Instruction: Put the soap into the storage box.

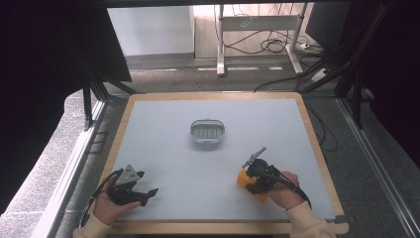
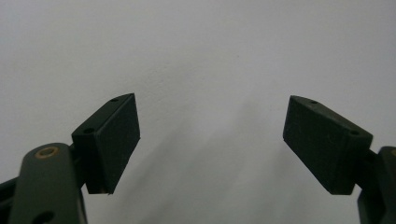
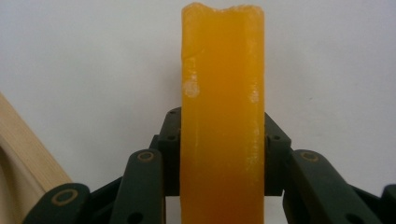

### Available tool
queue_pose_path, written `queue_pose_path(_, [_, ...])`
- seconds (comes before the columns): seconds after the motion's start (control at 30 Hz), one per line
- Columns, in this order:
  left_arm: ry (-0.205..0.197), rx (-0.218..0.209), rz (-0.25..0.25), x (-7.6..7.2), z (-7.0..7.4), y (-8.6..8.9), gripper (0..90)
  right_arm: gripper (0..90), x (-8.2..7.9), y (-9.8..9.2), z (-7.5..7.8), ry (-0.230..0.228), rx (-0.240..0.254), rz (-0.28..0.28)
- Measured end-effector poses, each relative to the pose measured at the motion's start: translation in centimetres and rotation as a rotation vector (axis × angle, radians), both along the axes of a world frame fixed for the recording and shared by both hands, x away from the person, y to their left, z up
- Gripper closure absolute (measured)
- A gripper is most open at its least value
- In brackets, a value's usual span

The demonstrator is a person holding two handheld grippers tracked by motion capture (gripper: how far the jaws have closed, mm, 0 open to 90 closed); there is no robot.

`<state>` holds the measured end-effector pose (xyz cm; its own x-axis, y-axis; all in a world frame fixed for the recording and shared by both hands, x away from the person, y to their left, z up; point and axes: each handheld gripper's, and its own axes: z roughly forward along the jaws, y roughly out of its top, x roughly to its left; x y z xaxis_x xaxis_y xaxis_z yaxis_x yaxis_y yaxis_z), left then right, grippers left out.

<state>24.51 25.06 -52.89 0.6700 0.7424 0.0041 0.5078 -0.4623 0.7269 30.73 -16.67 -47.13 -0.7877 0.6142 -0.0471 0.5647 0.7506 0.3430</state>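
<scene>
An orange bar, which looks like soap [image 3: 222, 84], stands upright between the jaws of my right gripper [image 3: 222, 136]. Both pads press on its sides. In the high view that bar [image 1: 242, 179] and the right gripper [image 1: 253, 182] are low over the grey mat at the front right. A small white oval dish [image 1: 193, 131] with a ridged floor sits at the mat's middle, well beyond the bar. My left gripper [image 1: 147, 182] rests at the front left, jaws wide apart. Between its jaws the left gripper [image 2: 210, 140] has nothing but bare mat.
The grey mat [image 1: 168, 148] covers a wooden-rimmed board [image 1: 317, 148]. A strip of that rim [image 3: 23, 144] lies close beside the right gripper. Black frame posts stand at both sides, and cables and a desk leg lie on the floor beyond.
</scene>
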Motion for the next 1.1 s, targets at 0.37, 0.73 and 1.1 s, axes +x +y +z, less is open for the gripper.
queue_pose_path(0.37, [0.000, 0.001, 0.000, 0.0, 0.0, 0.0, 18.8, 61.3, -0.3, -0.6, 1.1, -0.022, 0.047, 0.030])
queue_pose_path(0.73, [-0.002, 0.008, -0.006, 0.0, 0.1, 0.1, 18.8, 61.4, -0.4, -0.7, 1.9, -0.045, 0.052, 0.059])
queue_pose_path(1.1, [-0.004, 0.002, -0.011, 0.0, 0.1, 0.2, 18.8, 61.4, 0.3, -1.1, 3.0, -0.080, 0.085, 0.077])
